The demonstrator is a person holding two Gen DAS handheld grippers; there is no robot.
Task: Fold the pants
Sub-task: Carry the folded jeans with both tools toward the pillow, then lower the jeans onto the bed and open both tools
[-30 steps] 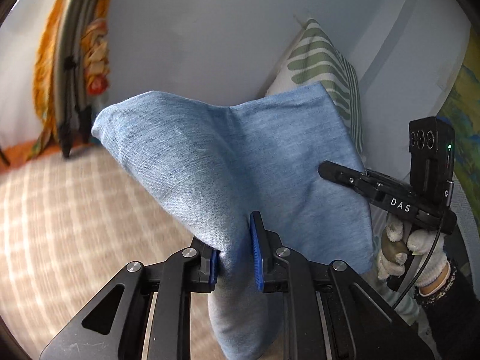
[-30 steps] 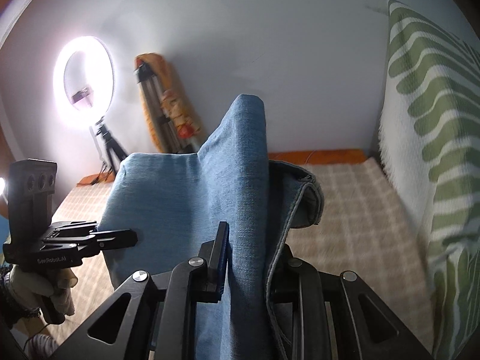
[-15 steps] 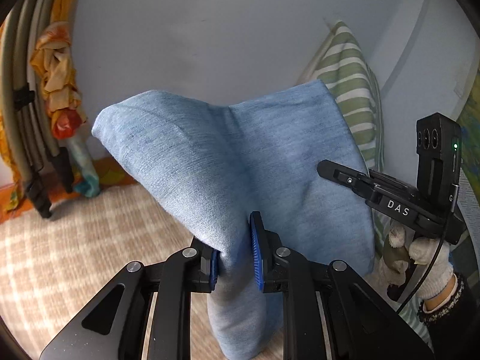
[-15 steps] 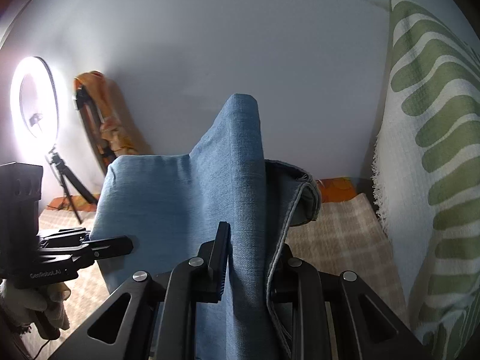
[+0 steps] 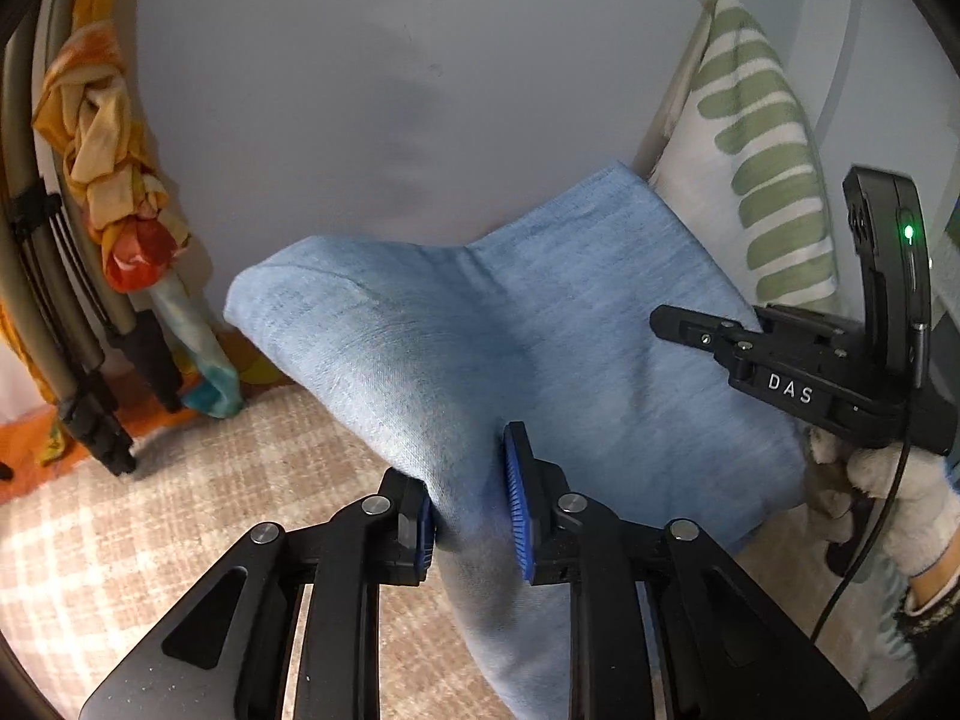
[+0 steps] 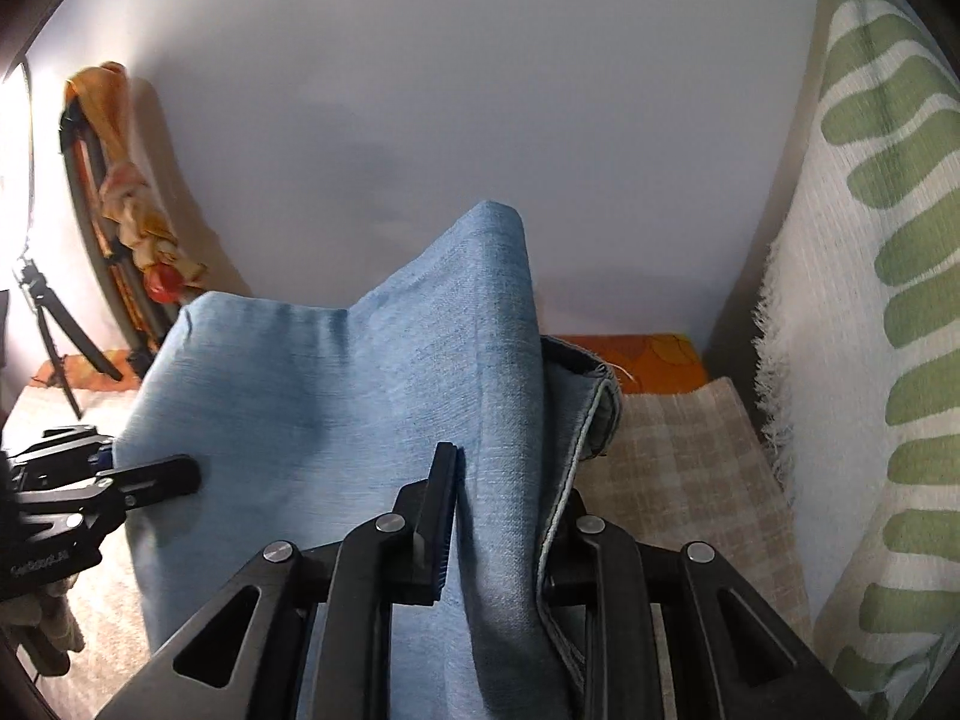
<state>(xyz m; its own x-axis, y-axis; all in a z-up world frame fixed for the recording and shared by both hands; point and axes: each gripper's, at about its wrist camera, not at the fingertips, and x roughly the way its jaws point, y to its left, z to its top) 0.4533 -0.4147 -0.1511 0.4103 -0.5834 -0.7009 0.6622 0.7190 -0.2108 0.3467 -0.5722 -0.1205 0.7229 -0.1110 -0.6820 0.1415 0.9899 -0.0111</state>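
1. Pants [image 5: 540,348] of light blue denim hang folded between the two grippers, held up over a beige checked bed cover [image 5: 150,516] near a pale wall.
2. Left gripper [image 5: 471,510]: its blue pads clamp a bunched fold of the denim, and its jaws have just been opening a little with the cloth still between them.
3. Right gripper [image 6: 504,516]: the left pad presses the fabric, the other finger is hidden behind a hemmed edge; its jaws have likewise just been easing open, cloth still pinched.
4. Only the left wrist view shows the gloved hand [image 5: 888,480] carrying the right gripper, with its green light.
5. Only the right wrist view shows the hemmed inner layer [image 6: 594,414] drooping on the right and the bright lamp glow at the left edge.
6. Both views show the green-striped pillow [image 6: 870,300] and a tripod wrapped in orange cloth [image 5: 114,180].
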